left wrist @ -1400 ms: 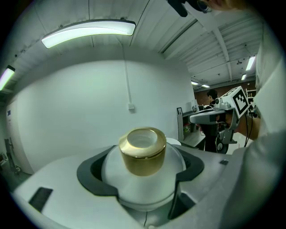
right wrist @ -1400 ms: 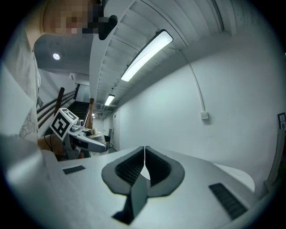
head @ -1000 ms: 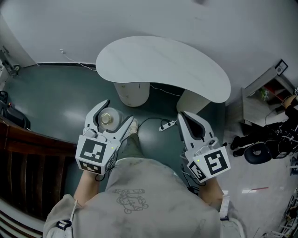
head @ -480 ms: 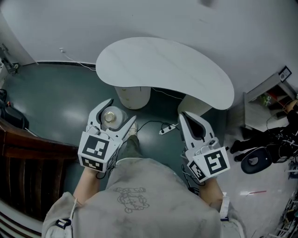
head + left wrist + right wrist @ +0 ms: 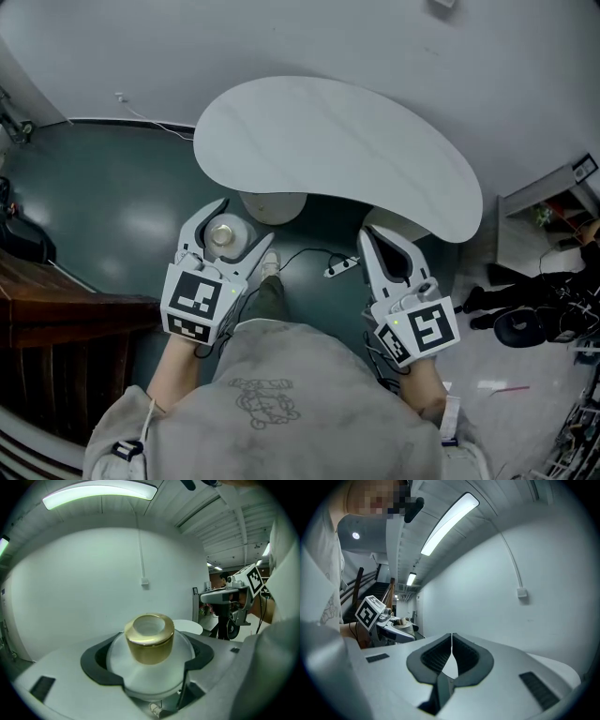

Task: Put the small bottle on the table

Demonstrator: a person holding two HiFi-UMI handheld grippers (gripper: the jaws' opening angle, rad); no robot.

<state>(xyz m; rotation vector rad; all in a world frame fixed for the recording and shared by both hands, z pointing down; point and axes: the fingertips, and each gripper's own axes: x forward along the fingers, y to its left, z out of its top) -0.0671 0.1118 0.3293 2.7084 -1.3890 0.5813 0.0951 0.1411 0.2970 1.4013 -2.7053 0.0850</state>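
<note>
Bottle placement not yet made. Your left gripper carries the small bottle, its jaws pinching the round frosted body from both sides, gold cap standing proud above them. The bottle's long axis runs upright, square across the line of the jaws, and it sits deep in the throat rather than at the tips.

Your right gripper is empty, its jaws pressed together with only a thin seam between the ribbed pads. It plays no part in the placement as things stand.

The relation that governs the coming move: the white tabletop lies ahead of the loaded jaws and somewhat to their right. In the head view the bottle hangs over the dark floor, just short of the tabletop's near edge and beside the left pedestal. The left gripper is the nearer one to the broad left lobe of the tabletop.

How high the bottle's base rides against the tabletop surface cannot be judged from a view this steep; it may be level or below. In my judgement, you need a forward carry with the axis held upright, then a lowering onto bare surface before the jaws spread.
</note>
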